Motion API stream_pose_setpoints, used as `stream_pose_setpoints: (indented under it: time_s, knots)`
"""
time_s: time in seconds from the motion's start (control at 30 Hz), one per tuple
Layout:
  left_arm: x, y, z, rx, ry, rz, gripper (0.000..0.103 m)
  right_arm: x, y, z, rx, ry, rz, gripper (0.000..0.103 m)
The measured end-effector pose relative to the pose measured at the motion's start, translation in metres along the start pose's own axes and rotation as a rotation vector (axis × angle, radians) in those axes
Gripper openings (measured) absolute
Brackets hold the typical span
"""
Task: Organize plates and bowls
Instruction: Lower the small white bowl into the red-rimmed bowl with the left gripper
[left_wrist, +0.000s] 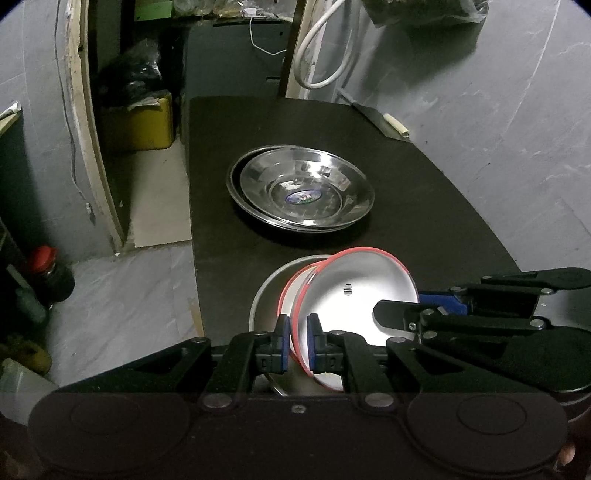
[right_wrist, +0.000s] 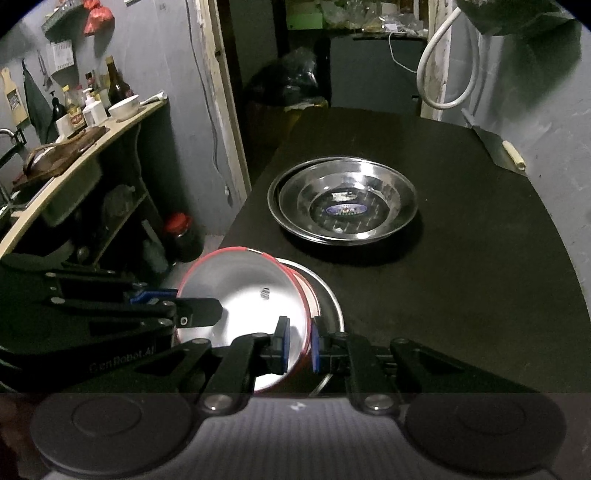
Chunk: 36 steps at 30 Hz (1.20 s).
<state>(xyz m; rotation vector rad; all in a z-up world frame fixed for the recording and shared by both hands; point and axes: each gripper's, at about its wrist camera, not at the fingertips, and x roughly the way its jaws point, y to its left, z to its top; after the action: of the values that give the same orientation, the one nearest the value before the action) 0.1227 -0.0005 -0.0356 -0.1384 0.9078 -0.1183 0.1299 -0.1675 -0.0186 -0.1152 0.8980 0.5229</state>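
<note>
A: What is the biggest thing here?

B: The dark table (left_wrist: 424, 229), which fills most of both views. I'll place everything else against the steel plates (left_wrist: 301, 188) that sit near its middle.

A: How do those plates lie?

B: There are two shallow steel ones, one nested in the other, the upper one shifted a little toward the wall. The upper plate has a blue oval sticker (right_wrist: 345, 209) at its centre. They stand apart from both grippers.

A: And the bowls?

B: They are nearer the cameras than the plates, close to the table's near edge. A red-rimmed white bowl (left_wrist: 354, 291) is tilted up off the table, leaning into a second red-rimmed bowl (left_wrist: 295, 284) just behind it. Both rest in a plain grey metal bowl (left_wrist: 266, 295) at the bottom.

A: What holds the tilted bowl?

B: Both tools. The left hand-held gripper (left_wrist: 298, 341) pinches its rim on the side away from the wall, one blue pad inside and one outside. The right hand-held gripper (right_wrist: 298, 345) pinches the rim on the wall side in the same way. In each view the other gripper reaches in from the side, its black finger lying over the bowl's white inside.

A: Anything smaller?

B: Beyond the plates, at the table's far corner by the wall, lies a cleaver (left_wrist: 380, 120) with a pale handle.
</note>
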Motion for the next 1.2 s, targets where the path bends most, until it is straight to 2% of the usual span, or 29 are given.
stream_pose_setpoints:
  time_s: [1.2]
  knots:
    - [0.012,-0.002,0.008,-0.029,0.015,0.03,0.009,0.013,-0.012,0.007,-0.022,0.027,0.031,0.013]
